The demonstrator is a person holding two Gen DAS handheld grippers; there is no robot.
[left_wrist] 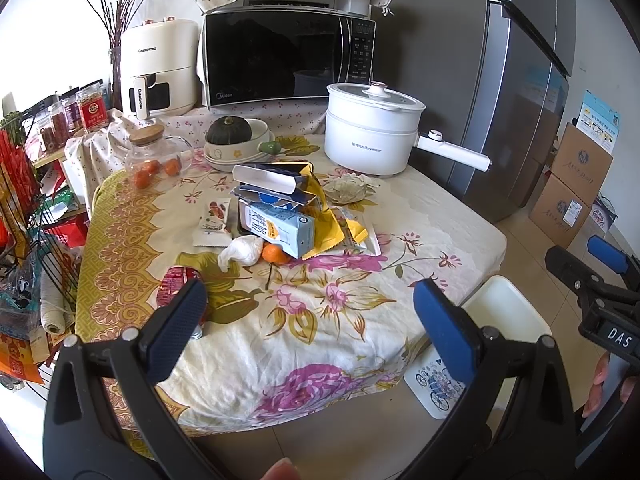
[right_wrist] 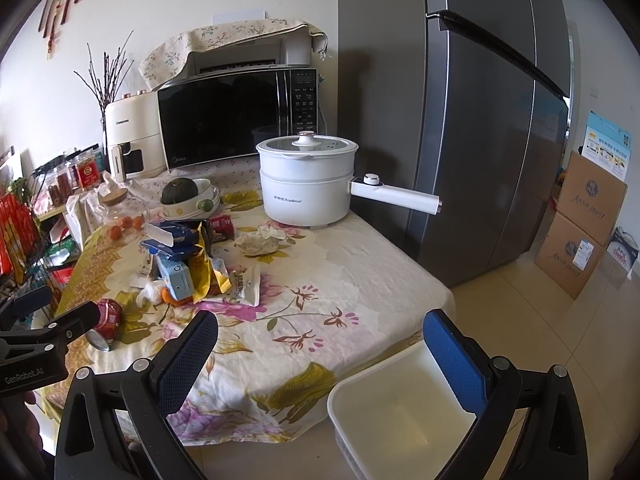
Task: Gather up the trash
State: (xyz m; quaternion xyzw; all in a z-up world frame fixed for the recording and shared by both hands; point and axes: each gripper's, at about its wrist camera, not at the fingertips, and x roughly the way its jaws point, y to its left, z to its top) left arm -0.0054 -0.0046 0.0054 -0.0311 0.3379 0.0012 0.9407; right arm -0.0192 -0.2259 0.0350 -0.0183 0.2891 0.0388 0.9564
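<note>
A heap of trash lies mid-table on the floral cloth (left_wrist: 320,320): a light blue carton (left_wrist: 280,230), a dark blue box (left_wrist: 266,178), yellow wrappers (left_wrist: 326,220), a crumpled white tissue (left_wrist: 240,252) and a snack packet (left_wrist: 214,216). A crushed red can (left_wrist: 176,284) lies near the left fingertip. A white bin (right_wrist: 404,408) stands on the floor at the table's near corner. My left gripper (left_wrist: 310,308) hangs open above the table's front part. My right gripper (right_wrist: 320,344) is open too, above the near corner and the bin. Neither holds anything.
A white electric pot (left_wrist: 370,132) with a long handle stands at the back right, next to a grey fridge (right_wrist: 480,120). Behind the heap are a microwave (left_wrist: 284,60), an air fryer (left_wrist: 160,68), a bowl with a squash (left_wrist: 236,140) and a glass jar (left_wrist: 154,156). Cardboard boxes (right_wrist: 584,224) sit on the floor.
</note>
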